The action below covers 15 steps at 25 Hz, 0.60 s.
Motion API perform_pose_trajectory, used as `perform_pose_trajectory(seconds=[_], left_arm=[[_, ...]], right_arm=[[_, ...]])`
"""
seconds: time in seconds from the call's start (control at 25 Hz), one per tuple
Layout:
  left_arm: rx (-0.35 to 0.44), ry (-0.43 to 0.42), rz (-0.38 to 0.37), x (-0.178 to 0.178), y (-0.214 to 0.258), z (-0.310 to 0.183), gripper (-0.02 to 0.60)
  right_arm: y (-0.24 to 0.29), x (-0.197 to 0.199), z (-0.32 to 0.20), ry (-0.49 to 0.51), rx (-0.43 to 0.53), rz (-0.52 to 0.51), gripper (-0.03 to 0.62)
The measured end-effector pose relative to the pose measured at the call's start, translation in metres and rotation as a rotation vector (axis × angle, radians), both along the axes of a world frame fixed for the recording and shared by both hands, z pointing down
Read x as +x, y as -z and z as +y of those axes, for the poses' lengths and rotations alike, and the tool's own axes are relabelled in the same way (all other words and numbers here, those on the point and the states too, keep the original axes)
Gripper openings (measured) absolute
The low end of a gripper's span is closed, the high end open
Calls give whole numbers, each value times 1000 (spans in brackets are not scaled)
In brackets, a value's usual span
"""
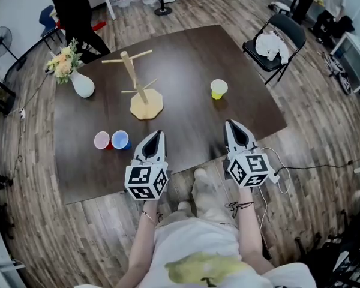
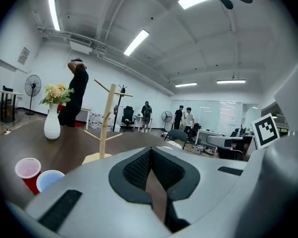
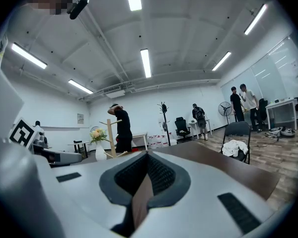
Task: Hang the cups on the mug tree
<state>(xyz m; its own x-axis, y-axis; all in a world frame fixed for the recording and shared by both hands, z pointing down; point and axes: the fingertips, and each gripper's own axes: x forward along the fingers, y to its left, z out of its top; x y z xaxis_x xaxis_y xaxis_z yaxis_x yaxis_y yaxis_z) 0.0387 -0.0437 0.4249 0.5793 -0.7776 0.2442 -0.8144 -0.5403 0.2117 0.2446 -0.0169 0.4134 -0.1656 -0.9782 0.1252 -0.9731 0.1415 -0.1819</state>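
Observation:
A wooden mug tree stands bare near the middle of the dark table; it also shows in the left gripper view as mug tree. A pink-red cup and a blue cup stand upright side by side at the front left. They appear again as the red cup and blue cup. A yellow cup stands alone right of the tree. My left gripper and right gripper hover at the table's near edge, both shut and holding nothing.
A white vase with flowers stands at the table's back left corner. A black folding chair with cloth on it is beyond the right edge. People stand and walk further back in the room. A cable runs across the floor at the right.

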Motion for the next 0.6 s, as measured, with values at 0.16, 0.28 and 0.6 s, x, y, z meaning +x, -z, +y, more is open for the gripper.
perform_pose_trajectory(seconds=[0.16, 0.28, 0.6], left_arm=[[-56, 5, 0, 25, -22, -29, 15], [-90, 1, -6, 45, -34, -50, 16], [-158, -8, -24, 96, -60, -90, 17]], right_arm=[[-20, 24, -38, 18, -43, -2, 18], [-34, 37, -62, 46, -76, -5, 18], [-66, 66, -105, 127, -135, -17, 19]])
